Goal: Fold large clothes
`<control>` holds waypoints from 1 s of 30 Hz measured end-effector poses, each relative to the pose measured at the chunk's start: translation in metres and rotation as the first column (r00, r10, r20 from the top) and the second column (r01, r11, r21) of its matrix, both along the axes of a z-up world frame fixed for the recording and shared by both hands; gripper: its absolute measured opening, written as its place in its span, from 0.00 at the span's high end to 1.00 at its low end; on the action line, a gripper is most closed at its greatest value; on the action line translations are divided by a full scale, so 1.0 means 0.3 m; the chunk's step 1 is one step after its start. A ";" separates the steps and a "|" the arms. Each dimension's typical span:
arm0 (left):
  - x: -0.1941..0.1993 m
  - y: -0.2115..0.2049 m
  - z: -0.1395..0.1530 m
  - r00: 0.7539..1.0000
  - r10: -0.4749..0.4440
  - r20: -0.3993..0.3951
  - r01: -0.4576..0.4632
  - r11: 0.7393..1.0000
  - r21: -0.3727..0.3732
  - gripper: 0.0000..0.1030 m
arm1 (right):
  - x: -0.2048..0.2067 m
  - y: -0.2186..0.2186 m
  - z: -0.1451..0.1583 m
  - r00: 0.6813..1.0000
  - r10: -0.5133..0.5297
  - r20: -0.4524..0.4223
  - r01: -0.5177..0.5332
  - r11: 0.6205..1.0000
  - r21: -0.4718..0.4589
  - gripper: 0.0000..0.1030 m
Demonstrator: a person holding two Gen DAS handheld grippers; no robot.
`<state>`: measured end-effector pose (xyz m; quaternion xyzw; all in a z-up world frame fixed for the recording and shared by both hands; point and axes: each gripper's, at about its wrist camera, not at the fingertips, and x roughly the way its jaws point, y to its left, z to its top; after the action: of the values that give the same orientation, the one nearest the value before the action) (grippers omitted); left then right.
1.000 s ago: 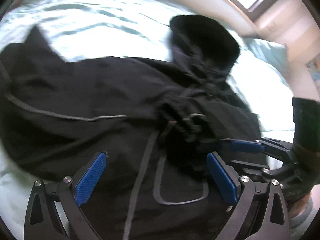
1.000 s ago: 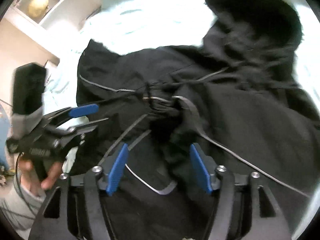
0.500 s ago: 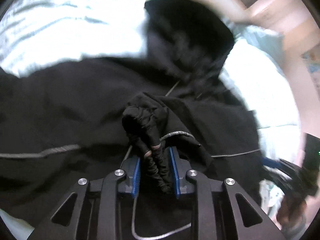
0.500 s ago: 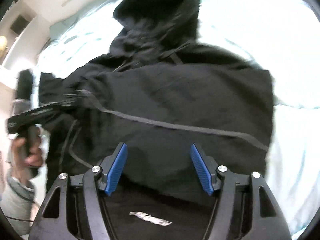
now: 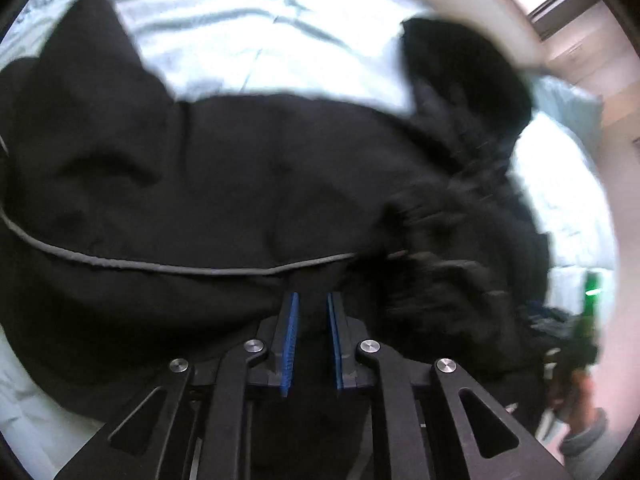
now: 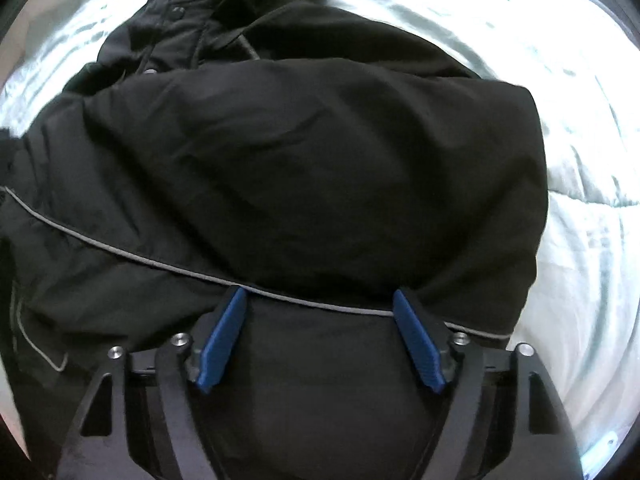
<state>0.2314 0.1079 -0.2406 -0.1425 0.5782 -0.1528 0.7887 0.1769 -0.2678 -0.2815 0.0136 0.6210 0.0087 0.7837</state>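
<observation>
A large black hooded jacket [image 5: 248, 184] with thin grey piping lies spread on a pale bed sheet [image 5: 224, 40]; its hood [image 5: 464, 68] points to the far right. My left gripper [image 5: 312, 304] is shut on a fold of the jacket's black fabric near the piping. In the right wrist view the jacket [image 6: 304, 152] fills the frame, hood end at the top left. My right gripper [image 6: 320, 300] is open, its blue pads pressed against the jacket at the piping line, one on each side of a fabric bulge. The right gripper also shows blurred in the left wrist view [image 5: 560, 328].
The pale sheet [image 6: 580, 160] surrounds the jacket on the far and right sides. A pale pillow [image 5: 568, 100] lies at the far right by a wall and window. The person's hand and grey sleeve [image 5: 580, 424] show at the lower right.
My left gripper closed on a jacket fold and has carried it left across the body. My right gripper moved to the jacket's right side and lowered onto the fabric, staying open.
</observation>
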 end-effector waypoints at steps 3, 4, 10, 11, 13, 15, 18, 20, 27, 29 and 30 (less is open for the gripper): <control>-0.020 -0.059 0.123 0.997 -0.016 0.080 0.020 0.999 -0.046 0.81 | 0.003 -0.015 0.035 1.000 -0.014 -0.001 0.014 0.999 0.036 0.21; -0.022 -0.092 0.156 0.994 -0.034 0.101 0.040 0.997 -0.063 0.72 | -0.002 -0.025 0.060 1.000 -0.024 0.011 0.023 0.998 0.067 0.23; -0.030 -0.398 0.173 0.967 -0.203 0.155 0.197 0.979 0.058 0.33 | -0.089 -0.080 0.217 0.989 -0.063 0.134 0.050 0.994 0.099 0.25; -0.021 -0.437 0.118 0.971 -0.216 0.103 0.204 0.972 0.117 0.35 | -0.103 -0.080 0.212 0.989 -0.056 0.134 0.048 0.997 0.062 0.25; 0.002 -0.470 -0.009 0.980 -0.200 0.003 0.196 0.964 0.181 0.43 | -0.118 -0.076 0.167 0.995 -0.047 0.089 0.045 0.998 0.033 0.25; 0.012 -0.460 -0.112 0.986 -0.161 -0.051 0.169 0.959 0.227 0.44 | -0.137 -0.084 0.067 0.999 -0.050 0.009 0.049 0.998 0.032 0.27; 0.015 -0.453 -0.138 0.988 -0.142 -0.054 0.151 0.966 0.211 0.44 | -0.129 -0.077 0.001 0.999 -0.050 -0.017 0.050 0.998 0.023 0.26; 0.015 -0.453 -0.100 0.990 -0.135 -0.050 0.142 0.969 0.201 0.44 | -0.116 -0.079 0.006 0.997 -0.066 -0.033 0.067 0.997 0.029 0.24; -0.094 -0.159 0.202 0.992 0.016 0.123 -0.022 0.999 0.047 0.44 | -0.135 -0.105 0.154 0.995 -0.104 0.000 0.104 0.988 0.115 0.24; -0.118 0.006 0.271 0.979 0.109 0.171 -0.118 0.992 0.044 0.44 | -0.146 -0.096 0.190 0.994 -0.105 0.018 0.102 0.989 0.105 0.23; -0.124 0.089 0.292 0.971 0.149 0.187 -0.160 0.986 0.046 0.44 | -0.148 -0.085 0.205 0.995 -0.098 0.023 0.095 0.990 0.107 0.23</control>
<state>0.1943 0.1344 -0.1530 -0.1484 0.4946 -0.0855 0.8521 0.1324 -0.2933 -0.2200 0.0852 0.6073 0.0037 0.7899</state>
